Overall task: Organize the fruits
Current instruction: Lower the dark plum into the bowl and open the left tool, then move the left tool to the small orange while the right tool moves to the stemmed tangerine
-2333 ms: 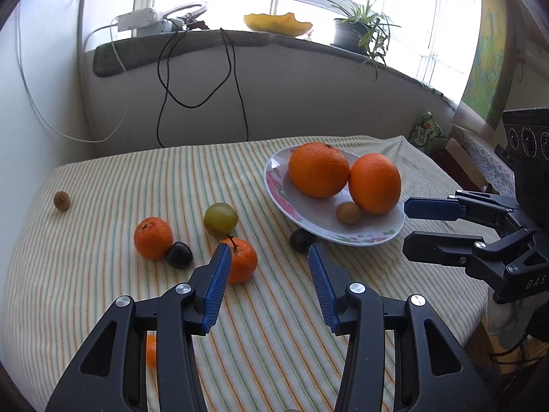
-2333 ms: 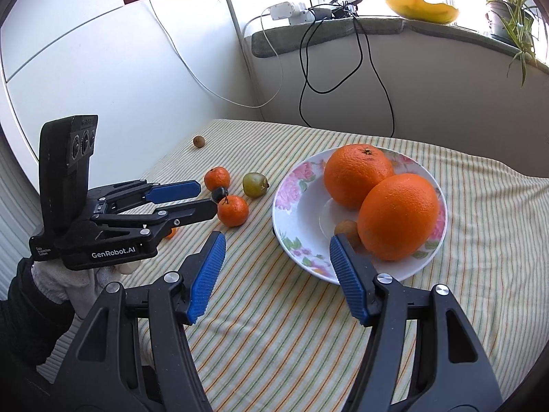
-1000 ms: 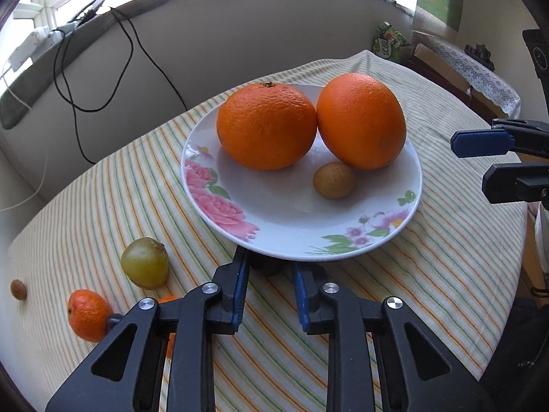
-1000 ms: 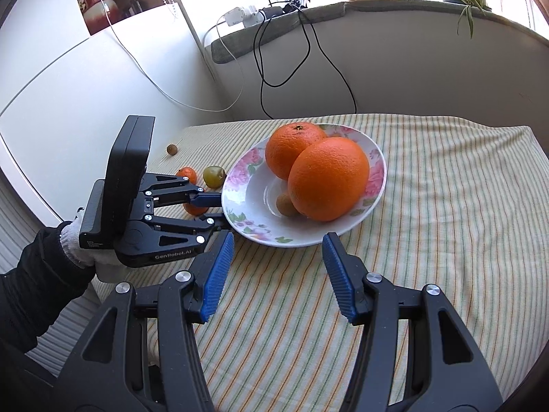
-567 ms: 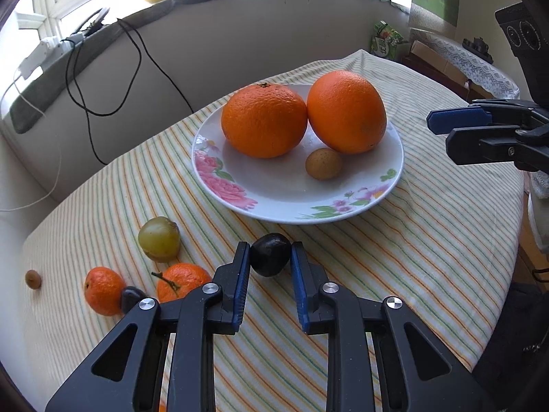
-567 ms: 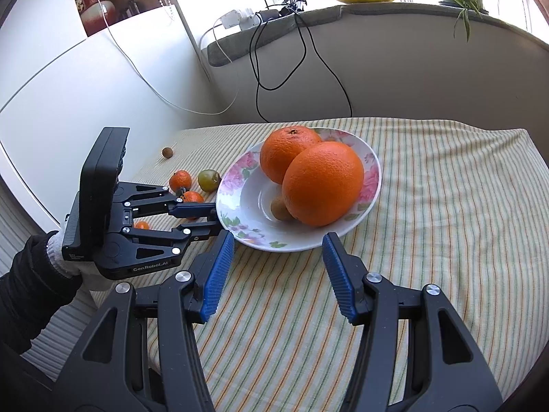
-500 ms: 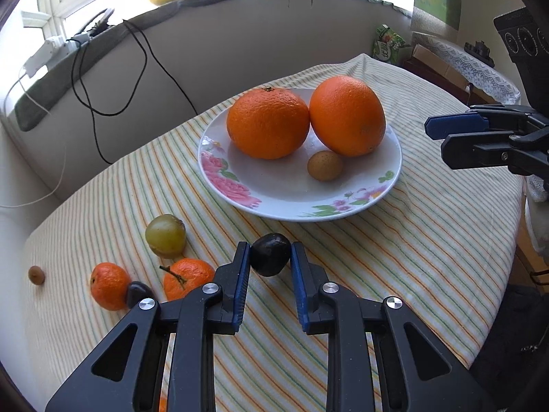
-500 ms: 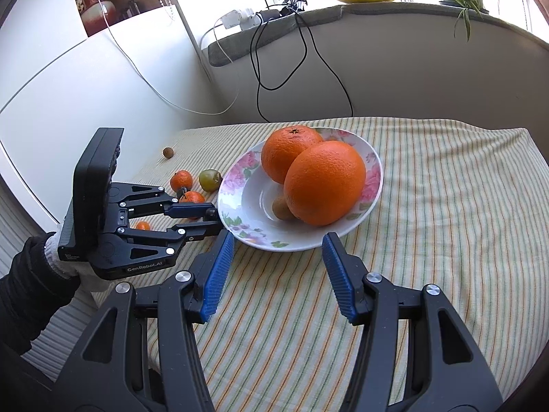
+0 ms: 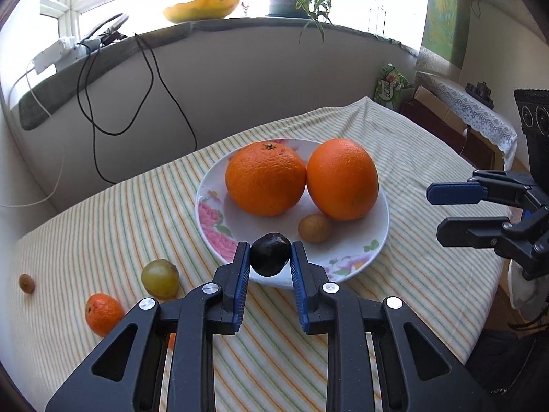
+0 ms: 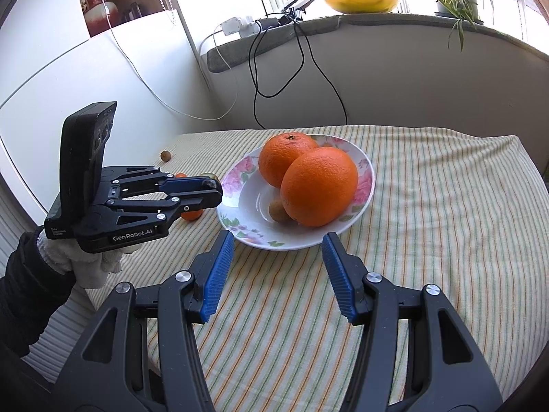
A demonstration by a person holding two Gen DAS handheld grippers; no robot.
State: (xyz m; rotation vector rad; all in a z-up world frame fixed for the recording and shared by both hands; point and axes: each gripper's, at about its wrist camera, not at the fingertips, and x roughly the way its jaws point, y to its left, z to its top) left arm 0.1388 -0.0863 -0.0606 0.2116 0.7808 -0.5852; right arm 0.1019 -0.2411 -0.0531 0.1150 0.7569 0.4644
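Note:
My left gripper (image 9: 270, 257) is shut on a small dark plum (image 9: 270, 254), held in the air just above the near rim of the flowered white plate (image 9: 372, 248). On the plate lie two big oranges (image 9: 265, 178) (image 9: 342, 178) and a small tan fruit (image 9: 314, 228). In the right wrist view the left gripper (image 10: 214, 190) sits at the plate's (image 10: 254, 230) left edge, its tips hiding the plum. My right gripper (image 10: 278, 271) stands open over the striped cloth in front of the plate, nothing between its fingers.
On the cloth left of the plate lie a green fruit (image 9: 160, 277), a small mandarin (image 9: 104, 313) and a tiny brown fruit (image 9: 26, 283). Black cables (image 9: 151, 79) hang down the wall behind. The table edge drops off at the right, near a cardboard box (image 9: 435, 103).
The left gripper closed on the dark plum beside the plate, lifted it off the cloth and brought it up over the plate's near rim. The right gripper has stayed still and open.

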